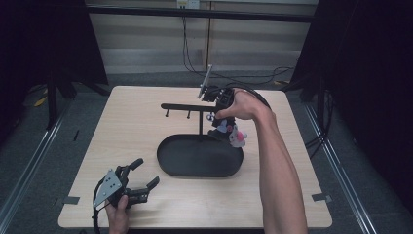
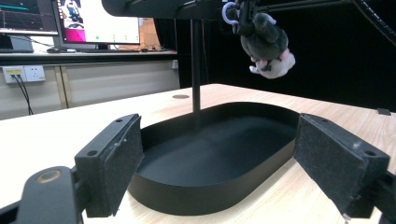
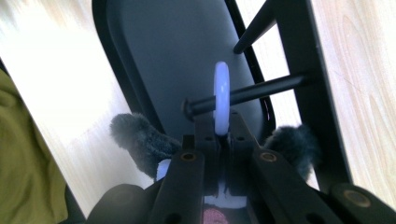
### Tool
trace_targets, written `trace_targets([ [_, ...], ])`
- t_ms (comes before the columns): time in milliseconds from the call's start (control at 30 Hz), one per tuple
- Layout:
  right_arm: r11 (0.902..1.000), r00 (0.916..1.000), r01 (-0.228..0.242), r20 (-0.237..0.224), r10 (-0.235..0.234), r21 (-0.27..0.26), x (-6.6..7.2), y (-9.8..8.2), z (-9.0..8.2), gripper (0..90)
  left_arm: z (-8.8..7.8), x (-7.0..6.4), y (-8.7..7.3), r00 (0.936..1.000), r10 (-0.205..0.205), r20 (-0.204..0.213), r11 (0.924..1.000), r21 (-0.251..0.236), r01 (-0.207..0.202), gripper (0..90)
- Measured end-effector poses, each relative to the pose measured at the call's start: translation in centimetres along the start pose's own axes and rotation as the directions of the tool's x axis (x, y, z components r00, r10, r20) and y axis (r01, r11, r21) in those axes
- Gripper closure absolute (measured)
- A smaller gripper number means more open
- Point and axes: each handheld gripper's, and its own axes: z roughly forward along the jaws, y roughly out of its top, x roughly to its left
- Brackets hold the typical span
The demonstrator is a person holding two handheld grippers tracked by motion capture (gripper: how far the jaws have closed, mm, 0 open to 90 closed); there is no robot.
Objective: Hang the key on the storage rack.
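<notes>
A black oval tray (image 1: 164, 161) carries an upright post (image 2: 196, 65) with a crossbar (image 1: 187, 107) and short pegs. My right gripper (image 1: 215, 118) is at the bar's right end, shut on the white ring (image 3: 221, 95) of a grey and white plush toy (image 1: 235, 135). In the right gripper view a black peg (image 3: 254, 90) passes through the ring just beyond the right gripper (image 3: 222, 122). The toy (image 2: 268, 44) dangles above the tray (image 2: 210, 198). My left gripper (image 1: 146, 171) rests open near the table's front left corner and holds nothing; the left gripper (image 2: 224, 156) faces the tray.
The wooden table (image 1: 131, 126) has tape marks near its front corners. Cables (image 1: 253, 78) run over the floor behind it. Monitors and a wall socket (image 2: 32, 72) stand far off in the left gripper view. A dark curtain hangs at the right.
</notes>
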Motion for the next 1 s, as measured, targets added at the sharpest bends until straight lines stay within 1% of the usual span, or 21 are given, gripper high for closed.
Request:
trace_targets([
  [67,1.0000,1.0000,0.002,0.006,-0.002,-0.004,-0.14,-0.02,0.09,86.7,0.00,0.00,0.00,1.0000,0.000,0.000,1.0000,0.000,0.000,15.5],
  [100,0.9998,1.0000,-0.004,-0.004,0.004,-0.018,-0.31,-0.12,0.30,86.7,0.00,0.00,0.00,1.0000,-0.001,0.000,1.0000,0.000,0.001,15.5],
  [133,0.9998,1.0000,-0.004,-0.004,0.004,-0.018,-0.31,-0.12,0.30,86.7,0.00,0.00,0.00,1.0000,-0.001,0.000,1.0000,0.000,0.001,15.5],
  [167,0.9996,0.9998,-0.017,-0.007,0.016,-0.021,-0.42,-0.14,0.32,86.5,0.00,-0.01,0.00,1.0000,-0.001,0.000,1.0000,0.000,0.001,15.5],
  [267,0.9995,0.9998,-0.019,0.001,0.019,-0.024,-0.54,-0.17,0.35,86.4,0.00,-0.01,0.00,1.0000,-0.002,0.000,1.0000,0.000,0.002,15.5],
  [467,0.9995,0.9999,-0.011,0.013,0.012,-0.030,-0.52,-0.14,0.57,85.7,0.00,-0.02,-0.01,1.0000,-0.002,0.000,1.0000,0.000,0.002,15.5],
  [500,0.9992,0.9998,-0.009,0.017,0.010,-0.039,-0.44,-0.09,0.70,85.4,0.00,-0.01,0.00,1.0000,-0.002,0.000,1.0000,0.000,0.002,15.5],
  [600,0.9994,0.9996,-0.009,0.028,0.010,-0.034,-0.24,0.02,0.67,85.8,0.01,-0.03,-0.01,1.0000,-0.003,0.000,1.0000,-0.001,0.003,15.5],
  [767,0.9993,0.9995,-0.010,0.029,0.011,-0.036,-0.15,-0.03,0.64,85.5,-0.01,-0.02,-0.01,1.0000,-0.003,-0.001,1.0000,0.000,0.003,15.5],
  [833,0.9993,0.9995,-0.009,0.030,0.010,-0.036,-0.15,-0.04,0.55,84.7,-0.01,-0.01,-0.01,1.0000,-0.001,-0.001,1.0000,0.001,0.001,15.5],
  [867,0.9986,0.9995,-0.008,0.030,0.009,-0.051,-0.03,-0.12,0.37,83.1,-0.01,-0.01,-0.01,1.0000,-0.001,0.000,1.0000,0.000,0.001,15.5],
  [900,0.9986,0.9995,-0.008,0.030,0.009,-0.051,-0.03,-0.12,0.37,83.1,-0.01,-0.01,-0.01,1.0000,-0.001,0.000,1.0000,0.000,0.001,15.5],
  [933,0.9986,0.9990,-0.013,0.041,0.015,-0.052,0.14,-0.23,0.18,82.1,0.00,-0.02,-0.01,1.0000,-0.001,-0.002,1.0000,-0.001,0.001,15.5],
  [967,0.9985,0.9991,-0.013,0.040,0.015,-0.054,0.15,-0.32,0.15,79.7,0.00,-0.04,-0.01,1.0000,-0.001,-0.005,1.0000,-0.001,0.001,15.5],
  [1000,0.9975,0.9994,-0.024,0.022,0.026,-0.067,0.25,-0.46,0.20,77.2,-0.01,-0.01,-0.01,1.0000,0.000,0.000,1.0000,0.000,0.000,15.5],
])
